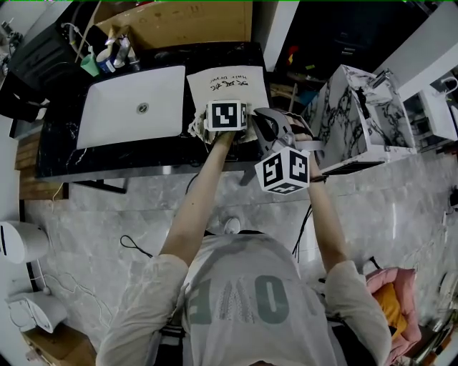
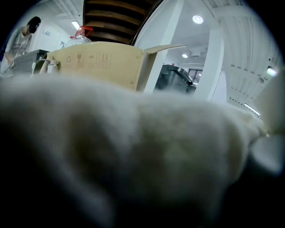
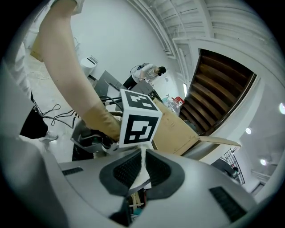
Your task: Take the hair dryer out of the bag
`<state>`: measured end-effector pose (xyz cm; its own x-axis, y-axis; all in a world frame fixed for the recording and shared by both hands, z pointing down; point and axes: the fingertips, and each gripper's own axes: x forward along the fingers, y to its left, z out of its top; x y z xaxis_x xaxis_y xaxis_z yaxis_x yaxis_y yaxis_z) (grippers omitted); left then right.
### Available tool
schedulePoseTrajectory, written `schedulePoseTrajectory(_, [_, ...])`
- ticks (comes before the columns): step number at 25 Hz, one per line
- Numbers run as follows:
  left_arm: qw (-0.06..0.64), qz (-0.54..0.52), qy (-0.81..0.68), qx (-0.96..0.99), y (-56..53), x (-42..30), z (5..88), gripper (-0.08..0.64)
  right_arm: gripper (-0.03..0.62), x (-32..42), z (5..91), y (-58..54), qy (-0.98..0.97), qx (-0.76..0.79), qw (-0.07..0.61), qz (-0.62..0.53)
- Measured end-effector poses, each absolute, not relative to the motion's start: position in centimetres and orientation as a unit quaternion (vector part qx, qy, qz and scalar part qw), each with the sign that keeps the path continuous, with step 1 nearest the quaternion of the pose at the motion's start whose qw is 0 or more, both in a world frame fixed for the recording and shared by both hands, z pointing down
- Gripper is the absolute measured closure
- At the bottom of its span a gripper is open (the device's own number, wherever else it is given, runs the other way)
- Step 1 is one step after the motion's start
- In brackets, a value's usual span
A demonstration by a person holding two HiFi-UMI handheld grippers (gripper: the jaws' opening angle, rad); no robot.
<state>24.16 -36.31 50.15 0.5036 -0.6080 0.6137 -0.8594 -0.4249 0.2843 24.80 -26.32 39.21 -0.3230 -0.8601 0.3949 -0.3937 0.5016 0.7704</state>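
A cream cloth bag (image 1: 227, 86) with dark print lies on the black counter (image 1: 64, 161), just right of the sink. The hair dryer is not visible in any view. My left gripper (image 1: 226, 107) points into the bag's near edge. Blurred cream cloth of the bag (image 2: 147, 151) fills the left gripper view and hides its jaws. My right gripper (image 1: 272, 127) sits just right of the left one at the bag's near right corner. In the right gripper view, my right gripper (image 3: 142, 167) is shut on a thin white fold of the bag's cloth (image 3: 143, 174).
A white sink (image 1: 132, 107) is set into the counter at left, with bottles (image 1: 107, 57) behind it. A cardboard box (image 1: 179, 21) stands at the back. A marble-patterned unit (image 1: 358, 118) stands to the right. Cables (image 1: 136, 246) lie on the floor. A person (image 3: 149, 71) is in the background.
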Motion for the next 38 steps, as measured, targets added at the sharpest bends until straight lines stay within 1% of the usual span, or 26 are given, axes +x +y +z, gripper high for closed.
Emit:
schedulePoseTrajectory(5, [0.310,0.258,-0.420,0.813,-36.1,24.9,51.2,0.239,0.543,25.2,39.6,-26.7,-0.764,0.425,0.407,-0.264])
schedulePoseTrajectory(10, [0.313,0.274,-0.403,0.815,-36.2,25.3,51.7,0.239,0.543,25.5,40.1,-26.8,-0.768,0.433,0.400,-0.251])
schedulePoseTrajectory(15, [0.308,0.284,-0.394,0.818,-36.2,25.5,51.8,0.241,0.543,25.6,40.2,-26.5,-0.778,0.446,0.383,-0.221])
schedulePoseTrajectory(22, [0.312,0.273,-0.392,0.821,-36.3,25.0,51.7,0.265,0.543,25.0,40.3,-26.7,-0.778,0.451,0.378,-0.220])
schedulePoseTrajectory(31, [0.321,0.231,-0.369,0.841,-33.8,24.9,50.1,0.267,0.545,24.8,40.3,-26.7,-0.765,0.460,0.390,-0.228])
schedulePoseTrajectory(38, [0.302,0.253,-0.348,0.851,-28.8,23.5,49.7,0.267,0.545,25.4,40.1,-27.7,-0.746,0.464,0.417,-0.232])
